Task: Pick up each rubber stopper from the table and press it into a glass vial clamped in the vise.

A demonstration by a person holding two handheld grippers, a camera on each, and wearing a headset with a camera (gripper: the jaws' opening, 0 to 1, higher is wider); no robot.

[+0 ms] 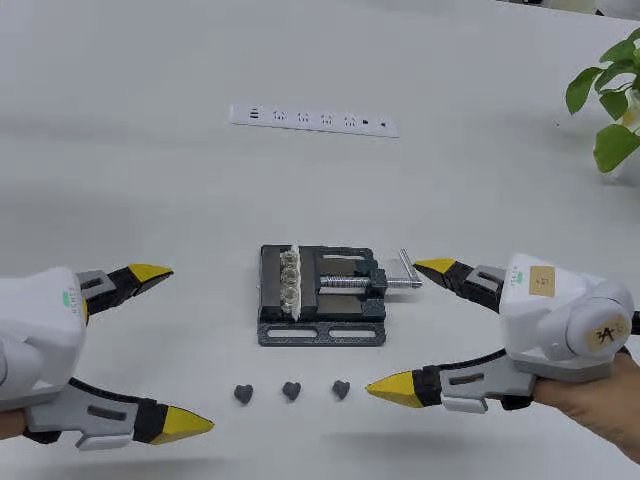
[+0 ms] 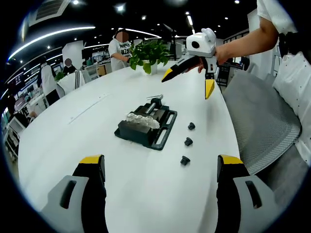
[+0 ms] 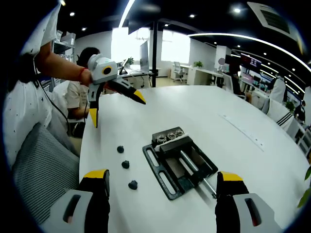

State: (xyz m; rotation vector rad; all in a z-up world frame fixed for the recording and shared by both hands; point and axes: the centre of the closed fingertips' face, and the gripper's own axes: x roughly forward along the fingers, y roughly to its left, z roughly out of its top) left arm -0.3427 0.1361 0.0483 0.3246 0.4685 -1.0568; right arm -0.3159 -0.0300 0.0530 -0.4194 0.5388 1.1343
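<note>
At centre frame, glass vials (image 1: 290, 280) stand clamped in a black vise (image 1: 322, 322) on the desk (image 1: 150, 180), three rubber stoppers (image 1: 291, 390) lined up just below. The left gripper (image 1: 190, 347) and right gripper (image 1: 393, 326) flank them, jaws wide, empty.

From the head we look forward and down on the table (image 1: 120, 180), with the vise (image 1: 322, 297) near centre. Our two gripper views sit low on opposite sides, facing inward. Both share the vise and stoppers (image 2: 188, 141) (each catches its opposite: right gripper (image 2: 187, 86), left gripper (image 3: 118, 112)).

place: open-plan office | evidence: desks (image 3: 194, 75), mesh chair (image 2: 265, 116), ceiling spotlights (image 3: 236, 9), potted plant (image 2: 148, 53)
</note>
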